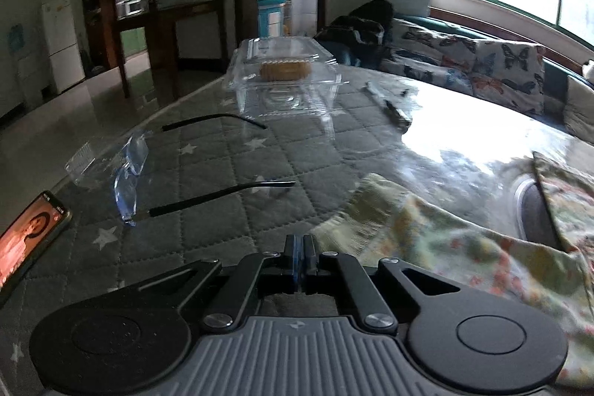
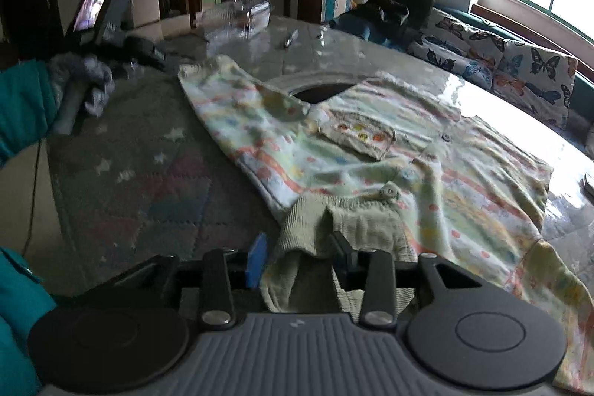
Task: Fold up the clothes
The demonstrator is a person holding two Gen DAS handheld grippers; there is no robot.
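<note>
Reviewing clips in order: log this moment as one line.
step: folding | left gripper: shut, empty | right gripper: jaws around ribbed cuff of floral garment

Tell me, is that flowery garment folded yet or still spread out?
Mostly spread: the garment lies open across the table, only its corners turned over.

No text or label can be read anywhere

Closed left tongs (image 1: 299,258) beside floral garment (image 1: 445,240), glasses (image 1: 130,180) nearby.
</note>
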